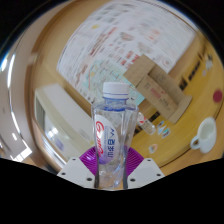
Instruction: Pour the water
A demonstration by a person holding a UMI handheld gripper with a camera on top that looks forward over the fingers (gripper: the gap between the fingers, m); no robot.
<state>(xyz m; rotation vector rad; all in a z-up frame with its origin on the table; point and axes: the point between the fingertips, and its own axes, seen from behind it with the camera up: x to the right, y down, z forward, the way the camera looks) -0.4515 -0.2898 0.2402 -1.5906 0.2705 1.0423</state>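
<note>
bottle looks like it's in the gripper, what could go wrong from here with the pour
1. The water bottle still wears its white cap, so tilting now would likely pour nothing; it has to come off first.
2. The gripper takes the bottle low on its body, with the pads at its sides; a tall bottle held that low may swing or slip when tipped.
3. The only cup-like thing, a white cup, sits well off to the side, so water may miss it.

One camera rides on the gripper [112,172], looking forward along its fingers, close to the bottle [112,135] between them.
</note>
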